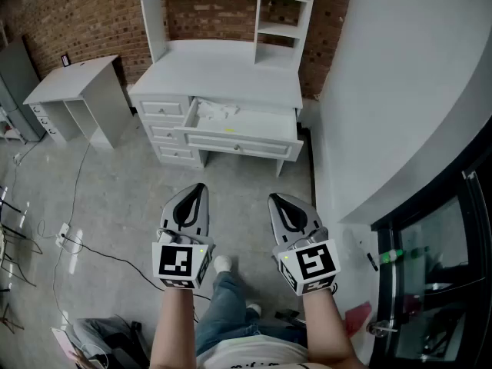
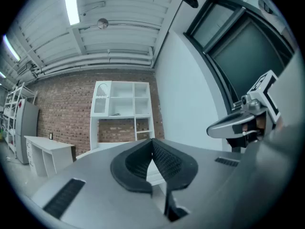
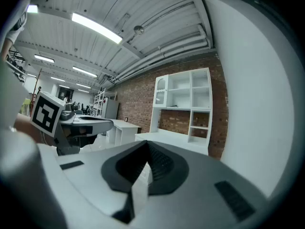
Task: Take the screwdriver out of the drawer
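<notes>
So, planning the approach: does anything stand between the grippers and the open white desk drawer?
Nothing visible: only bare grey floor separates the left gripper and right gripper from the open white drawer. The screwdriver itself cannot be made out.

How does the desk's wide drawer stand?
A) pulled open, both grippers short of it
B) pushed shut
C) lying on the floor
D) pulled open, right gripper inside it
A: the head view shows the drawer pulled out of the desk, with the left gripper and right gripper short of it.
</notes>
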